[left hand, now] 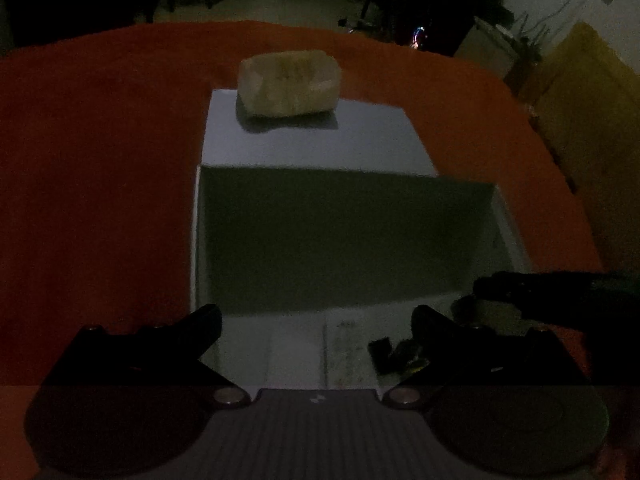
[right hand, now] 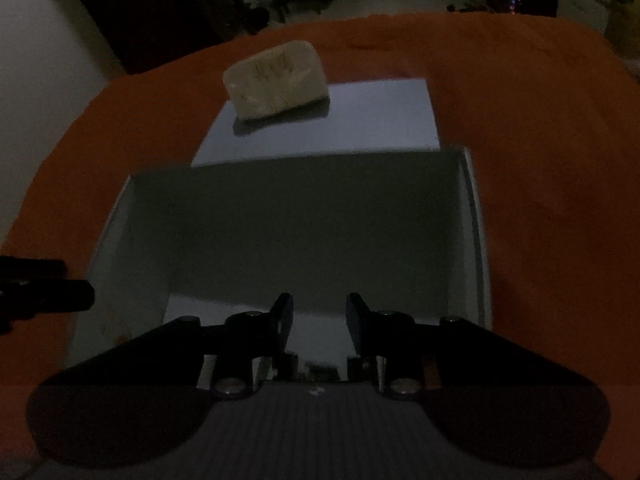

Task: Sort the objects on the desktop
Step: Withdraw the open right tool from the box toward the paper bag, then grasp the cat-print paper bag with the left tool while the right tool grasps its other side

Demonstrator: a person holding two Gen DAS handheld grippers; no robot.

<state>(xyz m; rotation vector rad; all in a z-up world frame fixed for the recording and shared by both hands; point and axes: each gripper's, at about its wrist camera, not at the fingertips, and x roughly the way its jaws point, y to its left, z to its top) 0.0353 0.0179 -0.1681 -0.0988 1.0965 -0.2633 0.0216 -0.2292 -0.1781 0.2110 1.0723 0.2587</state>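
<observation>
An open white box [left hand: 208, 240] stands on the orange table, with its lid [left hand: 312, 140] folded flat behind it. A pale tissue pack [left hand: 289, 82] lies on the lid's far end. My left gripper [left hand: 316, 320] is open and empty over the box's near edge. Small dark items [left hand: 394, 356] and a paper sheet [left hand: 348, 348] lie on the box floor by its right finger. My right gripper [right hand: 319, 308] hangs over the same box [right hand: 474, 240] with its jaws a narrow gap apart and nothing between them. The tissue pack also shows in the right wrist view [right hand: 276, 78], on the lid [right hand: 360, 120].
The orange cloth [left hand: 100, 160] covers the table around the box. The other gripper's dark fingers reach in at the right of the left wrist view [left hand: 540, 292] and at the left of the right wrist view [right hand: 40, 288]. Dim room furniture lies beyond the table.
</observation>
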